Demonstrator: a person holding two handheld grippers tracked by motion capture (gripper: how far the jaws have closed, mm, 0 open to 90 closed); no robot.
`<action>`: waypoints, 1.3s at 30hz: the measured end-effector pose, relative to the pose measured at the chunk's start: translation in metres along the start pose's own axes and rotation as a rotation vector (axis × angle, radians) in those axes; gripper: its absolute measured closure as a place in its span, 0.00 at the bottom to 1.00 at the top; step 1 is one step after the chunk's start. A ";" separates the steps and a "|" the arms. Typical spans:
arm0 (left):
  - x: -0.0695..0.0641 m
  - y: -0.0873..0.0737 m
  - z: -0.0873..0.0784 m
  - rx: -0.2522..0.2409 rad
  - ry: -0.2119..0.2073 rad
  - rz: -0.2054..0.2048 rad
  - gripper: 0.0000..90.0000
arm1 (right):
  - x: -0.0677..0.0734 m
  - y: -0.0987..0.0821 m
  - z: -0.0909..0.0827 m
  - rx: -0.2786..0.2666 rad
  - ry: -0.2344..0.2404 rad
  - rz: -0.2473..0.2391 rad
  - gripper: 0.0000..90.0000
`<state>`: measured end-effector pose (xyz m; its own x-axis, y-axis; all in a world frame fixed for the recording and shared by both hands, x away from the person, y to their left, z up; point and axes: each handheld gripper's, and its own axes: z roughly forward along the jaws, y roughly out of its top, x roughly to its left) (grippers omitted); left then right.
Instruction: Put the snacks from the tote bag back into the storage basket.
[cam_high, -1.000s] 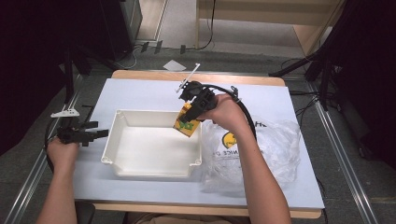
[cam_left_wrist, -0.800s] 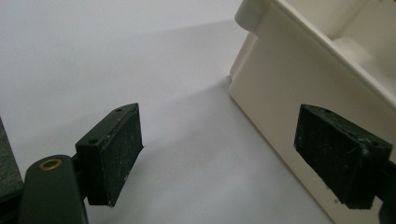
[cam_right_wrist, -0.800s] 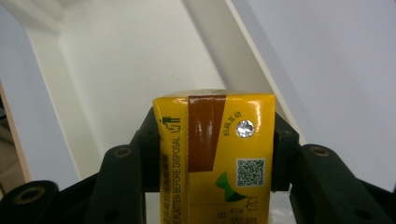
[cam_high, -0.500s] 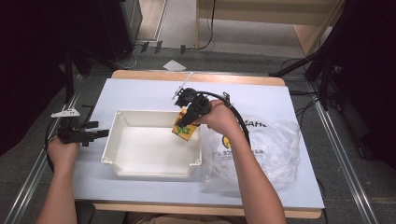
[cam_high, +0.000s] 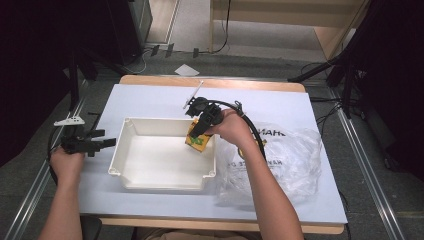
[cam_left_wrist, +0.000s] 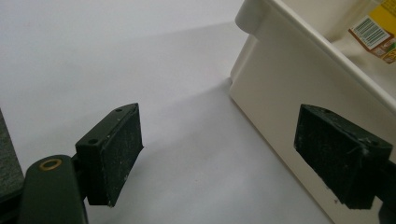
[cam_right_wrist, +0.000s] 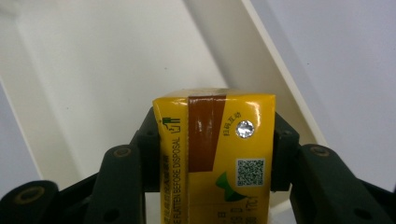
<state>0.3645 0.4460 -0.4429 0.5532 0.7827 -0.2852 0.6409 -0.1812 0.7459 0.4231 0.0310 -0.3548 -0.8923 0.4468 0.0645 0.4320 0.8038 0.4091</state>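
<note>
A yellow drink carton (cam_high: 196, 140) with a brown stripe and green print hangs just inside the far right corner of the white bin (cam_high: 150, 187). My right gripper (cam_high: 199, 131) is shut on the carton (cam_right_wrist: 217, 154), one black jaw pressed on each side, over the bin's pale floor (cam_right_wrist: 93, 84). My left gripper (cam_high: 102, 143) rests on the table left of the bin, jaws open with nothing between them. In the left gripper view its pads (cam_left_wrist: 112, 158) stand wide apart beside the bin's outer wall (cam_left_wrist: 280, 107), and the carton's barcode (cam_left_wrist: 376, 35) shows over the rim.
A crumpled clear plastic bag (cam_high: 285, 160) with black lettering lies on the table right of the bin, under the right forearm. The pale blue table (cam_high: 150, 100) has bare room behind the bin. A cable (cam_high: 250, 125) loops from the right gripper.
The right gripper has sunk with the carton, moving left and down into the bin's far right corner. The left gripper has stayed where it was.
</note>
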 end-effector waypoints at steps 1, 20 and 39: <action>0.000 0.000 0.000 0.001 0.000 0.001 0.18 | -0.001 0.000 0.001 0.001 -0.001 0.006 0.60; 0.000 0.000 0.001 0.010 -0.001 0.005 0.18 | -0.012 -0.004 0.016 0.005 -0.012 0.052 0.60; -0.001 0.000 0.001 0.012 -0.003 0.005 0.18 | -0.010 0.001 0.025 -0.011 -0.004 0.072 0.57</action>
<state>0.3649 0.4446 -0.4434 0.5581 0.7801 -0.2828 0.6440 -0.1923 0.7404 0.4359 0.0368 -0.3776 -0.8583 0.5051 0.0908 0.4940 0.7651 0.4130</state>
